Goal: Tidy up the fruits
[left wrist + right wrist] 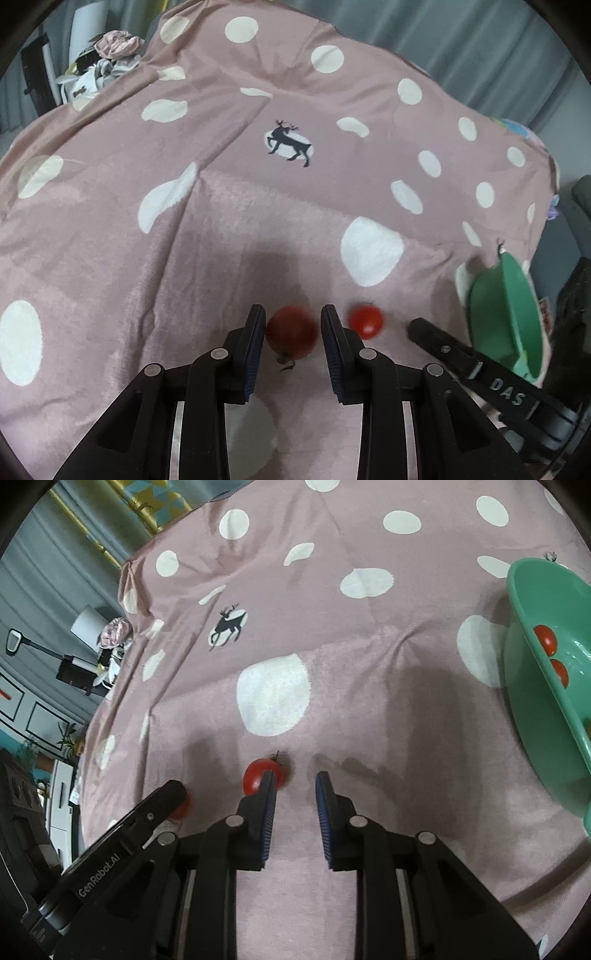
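Observation:
My left gripper (pixel 293 323) is shut on a red cherry tomato (pixel 291 332) with a dark stem, held between its pads just above the pink dotted cloth (pixel 258 221). A second cherry tomato (pixel 365 319) lies on the cloth just right of it. In the right wrist view that loose tomato (pixel 258 773) sits partly behind the left finger of my right gripper (pixel 295 792), whose jaws stand narrow with nothing between them. The held tomato (pixel 183 806) peeks out behind the left gripper's finger (pixel 162 801). The green bowl (pixel 524 701) at the right holds two tomatoes (pixel 546 638).
The cloth is wrinkled and falls away at its far and left edges. The green bowl (pixel 506 314) stands at the cloth's right edge, behind a finger of the right gripper (pixel 436 336). Clutter and furniture (pixel 103 62) lie beyond the far left.

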{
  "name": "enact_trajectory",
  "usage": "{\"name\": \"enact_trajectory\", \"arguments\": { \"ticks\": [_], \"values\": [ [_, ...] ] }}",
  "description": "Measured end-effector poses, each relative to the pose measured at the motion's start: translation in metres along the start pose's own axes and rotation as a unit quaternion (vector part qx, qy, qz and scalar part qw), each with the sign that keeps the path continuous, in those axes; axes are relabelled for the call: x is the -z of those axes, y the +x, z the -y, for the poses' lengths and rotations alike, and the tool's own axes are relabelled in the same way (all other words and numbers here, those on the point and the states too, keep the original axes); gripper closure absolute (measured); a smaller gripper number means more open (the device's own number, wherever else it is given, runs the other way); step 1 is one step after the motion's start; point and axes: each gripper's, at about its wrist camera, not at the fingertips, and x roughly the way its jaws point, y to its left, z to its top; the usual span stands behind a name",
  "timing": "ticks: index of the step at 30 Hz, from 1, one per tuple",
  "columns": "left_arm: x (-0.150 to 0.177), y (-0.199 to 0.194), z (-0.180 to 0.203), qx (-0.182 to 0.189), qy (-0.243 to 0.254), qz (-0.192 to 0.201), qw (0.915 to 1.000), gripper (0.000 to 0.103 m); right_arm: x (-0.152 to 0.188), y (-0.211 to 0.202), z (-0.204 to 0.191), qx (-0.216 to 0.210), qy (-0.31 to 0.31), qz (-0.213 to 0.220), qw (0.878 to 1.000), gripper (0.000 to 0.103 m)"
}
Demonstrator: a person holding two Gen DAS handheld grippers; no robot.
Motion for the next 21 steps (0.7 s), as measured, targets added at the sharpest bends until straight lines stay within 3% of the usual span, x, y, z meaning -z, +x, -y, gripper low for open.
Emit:
{"name": "enact_trajectory", "arguments": {
  "ticks": [11,16,21],
  "values": [
    [-0.002,0.003,-0.008,0.009,-0.009,-0.014,0.9998,0.073,-0.002,0.041,-0.022,-0.030,0.004,-0.041,0.999,0.076],
    [-0.001,0.012,-0.010,-0.015,0.001,-0.037,0.9992,0.073,-0.009,0.048,-0.021,-0.046,0.020,-0.040,0.998,0.068],
    [-0.004,0.006,-0.029,-0.006,-0.042,-0.026,0.9988,0.073,-0.014,0.049,-0.020,-0.059,0.031,-0.039,0.997,0.060]
  ]
}}
